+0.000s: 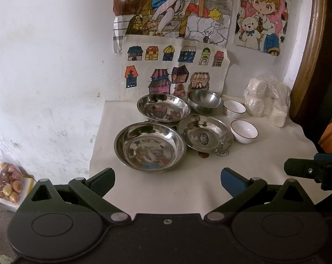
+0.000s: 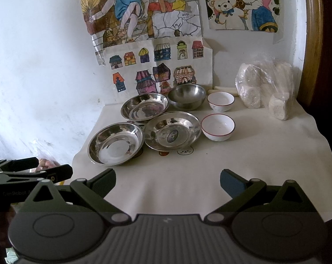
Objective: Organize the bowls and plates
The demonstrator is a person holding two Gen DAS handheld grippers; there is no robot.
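Left claw (image 1: 167, 181): we see jaws spread wide, nothing between the pads; hovers over the near edge of the table (image 1: 210, 176), well short of the dishes.
Right claw (image 2: 167, 181): same, wide open and empty, also above the near edge; we catch its tip at the right border of the left wrist view.
Near-left plate (image 1: 150, 147): steel, deep, closest to us on the left; rim touches or overlaps plate w/ sticker.
Plate w/ sticker (image 1: 205, 133): steel, wide rim, oval label at centre; sits just right of near-left plate.
Back plate (image 1: 163, 108): steel, behind the other two, near the wall.
Steel bowl (image 1: 205, 101): deeper, just right of back plate; whether they touch, we cannot tell.
Near white bowl (image 1: 244, 131): red rim, upright, just beside plate w/ sticker on its right.
Far white bowl (image 1: 234, 108): same type, behind the near one, beside steel bowl.
Bag (image 1: 267, 99): clear plastic w/ white lumps, back-right corner.
Drawings (image 1: 174, 70): coloured paper sheets on the wall behind the dishes.
Fruit bag (image 1: 7, 182): on the floor, left of the table.
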